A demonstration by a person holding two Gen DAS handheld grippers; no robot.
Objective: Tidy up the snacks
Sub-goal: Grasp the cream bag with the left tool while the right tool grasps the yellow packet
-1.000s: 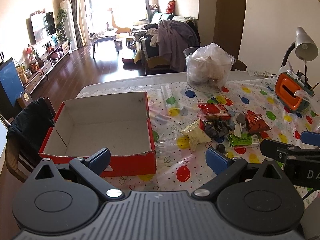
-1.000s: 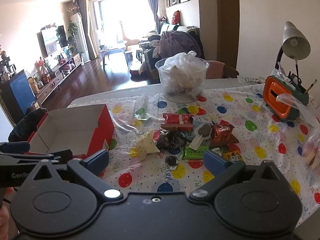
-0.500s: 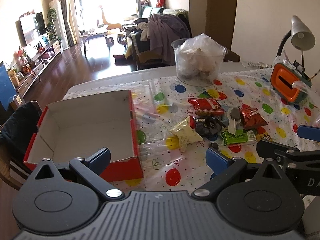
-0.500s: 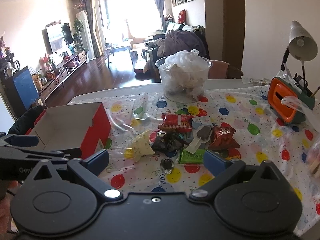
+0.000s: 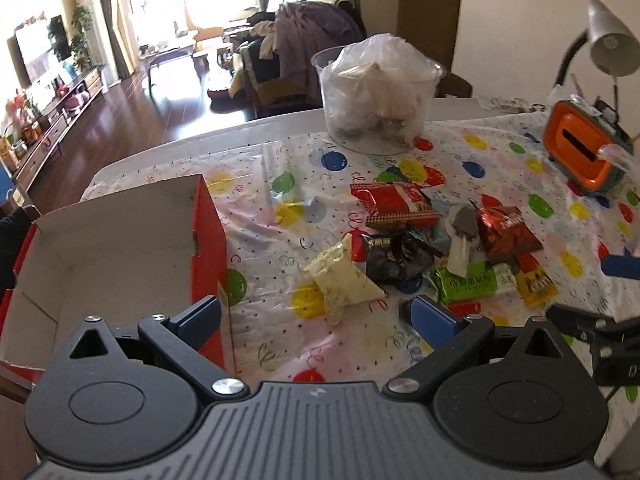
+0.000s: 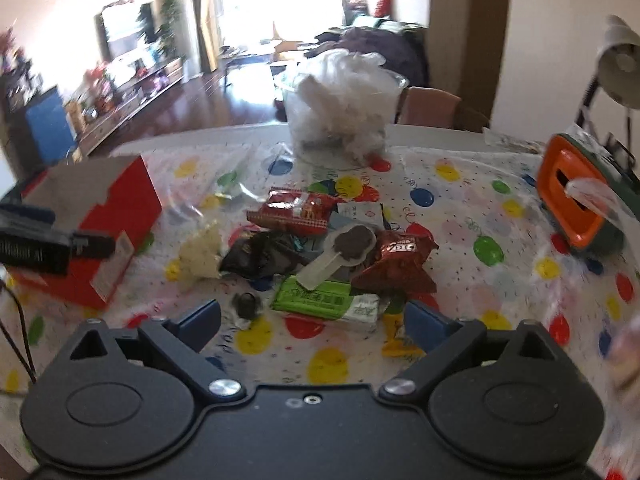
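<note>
A heap of snack packets lies on the balloon-print tablecloth: a red packet (image 5: 396,204) (image 6: 296,212), a cream packet (image 5: 344,284) (image 6: 200,252), a black one (image 5: 392,256) (image 6: 264,256), a green one (image 5: 472,282) (image 6: 324,300) and a red foil one (image 5: 504,232) (image 6: 396,264). An open red box (image 5: 206,232) (image 6: 120,216) stands empty to their left. My left gripper (image 5: 316,316) hangs open above the table, between the box and the cream packet. My right gripper (image 6: 314,320) hovers over the green packet with its jaws closing and nothing touching the pads.
A clear tub (image 5: 376,96) (image 6: 340,108) stuffed with a white bag stands behind the snacks. At the right are an orange and green holder (image 5: 580,152) (image 6: 576,200) and a desk lamp (image 5: 612,40). Chairs stand past the table's far edge.
Both grippers have sunk and come forward towards the snack heap, which now looks larger. In the left wrist view the box has slid to the left edge.
</note>
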